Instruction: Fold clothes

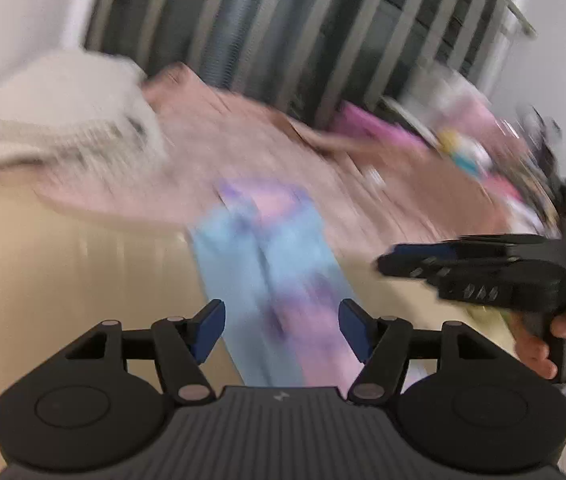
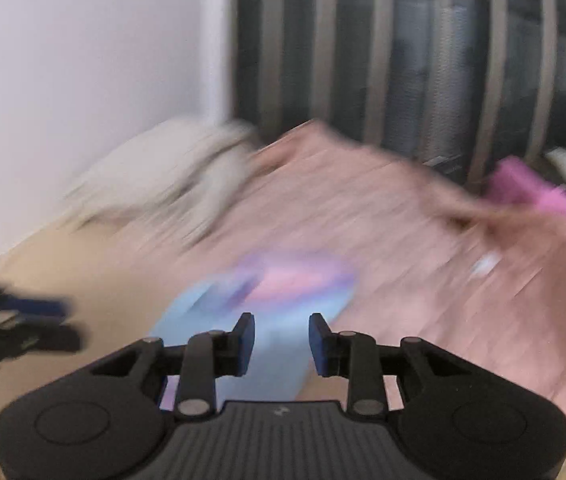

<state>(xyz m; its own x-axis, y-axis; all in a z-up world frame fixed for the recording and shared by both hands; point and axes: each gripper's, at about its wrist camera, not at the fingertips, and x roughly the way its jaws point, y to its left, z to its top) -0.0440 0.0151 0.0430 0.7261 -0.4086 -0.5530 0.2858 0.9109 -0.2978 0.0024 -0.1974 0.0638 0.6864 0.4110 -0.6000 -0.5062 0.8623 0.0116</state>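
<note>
Now both views are smeared with blur; the left gripper [image 1: 282, 330] hangs wide open and empty over the blue-and-pink garment [image 1: 271, 280], which lies on the beige surface [image 1: 83, 280] against a pink cloth [image 1: 283, 148]; the right gripper [image 2: 282, 344] is parted too, holding nothing, above the same garment [image 2: 267, 300].

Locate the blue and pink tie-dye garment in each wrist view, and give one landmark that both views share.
Left wrist: blue and pink garment, centre, running down between the open fingers.
Right wrist: lower centre, just ahead of the fingers.
Shared landmark: the pink blanket behind it.
</note>
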